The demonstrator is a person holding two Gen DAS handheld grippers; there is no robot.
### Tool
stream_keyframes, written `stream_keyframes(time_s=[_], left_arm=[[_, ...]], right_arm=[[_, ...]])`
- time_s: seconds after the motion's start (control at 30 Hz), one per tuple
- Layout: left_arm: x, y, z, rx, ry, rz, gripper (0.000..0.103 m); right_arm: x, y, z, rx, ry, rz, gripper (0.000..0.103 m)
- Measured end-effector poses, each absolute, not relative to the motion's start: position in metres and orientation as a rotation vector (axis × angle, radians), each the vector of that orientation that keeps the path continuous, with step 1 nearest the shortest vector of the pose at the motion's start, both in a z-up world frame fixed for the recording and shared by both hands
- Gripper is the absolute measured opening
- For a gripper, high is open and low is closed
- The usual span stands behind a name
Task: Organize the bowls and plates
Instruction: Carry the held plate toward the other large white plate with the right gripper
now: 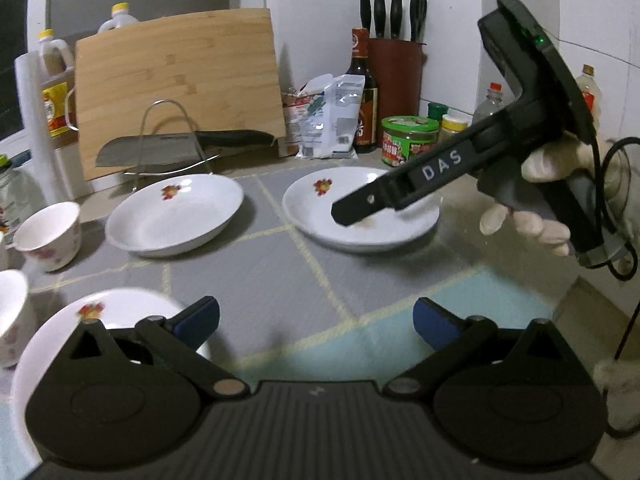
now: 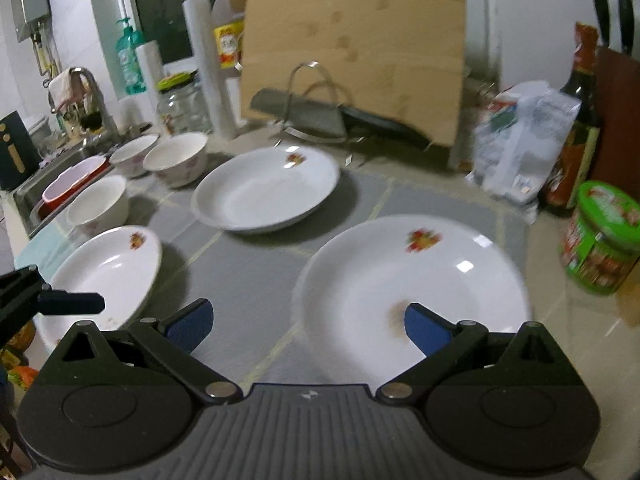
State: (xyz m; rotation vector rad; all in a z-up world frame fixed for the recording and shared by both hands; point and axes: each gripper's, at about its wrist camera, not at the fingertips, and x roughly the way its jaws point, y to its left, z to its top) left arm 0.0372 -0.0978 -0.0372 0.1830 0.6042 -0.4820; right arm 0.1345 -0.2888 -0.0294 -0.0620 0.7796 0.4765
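Three white plates with a red flower print lie on the grey mat. The right plate (image 2: 412,276) has a brown smear near its front edge. My right gripper (image 2: 310,326) is open, its right fingertip above that smear and its left one over the mat. From the left wrist view the right gripper (image 1: 346,214) hovers low over this plate (image 1: 360,232), held by a gloved hand (image 1: 540,168). My left gripper (image 1: 316,324) is open and empty over the mat, beside the near-left plate (image 1: 116,308). The middle plate (image 1: 176,212) lies farther back. Three white bowls (image 2: 100,204) (image 2: 176,156) (image 2: 134,152) stand at the left.
A bamboo cutting board (image 1: 176,80) leans at the back, with a cleaver (image 1: 160,150) on a wire rack before it. A knife block (image 1: 396,76), sauce bottle (image 1: 362,92), green-lidded jar (image 1: 408,140) and bags (image 1: 332,116) crowd the back right. A sink (image 2: 28,192) with a pink basin (image 2: 72,182) lies left.
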Motion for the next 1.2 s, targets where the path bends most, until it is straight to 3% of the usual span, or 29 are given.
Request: stream_keyframes(time_s=[0.77,1.2], left_arm=[[0.000,0.072,-0.062,0.198,0.706,-0.383,0.102],[0.034,0.096,-0.089,0.259,0.739,-0.578,0.102]], right_arm=[[0.099,-0.143,-0.057,-0.051,0.897,0.465,0.103],[0.077,-0.127,-0.065,-0.009,0.925,0.370,0.103]])
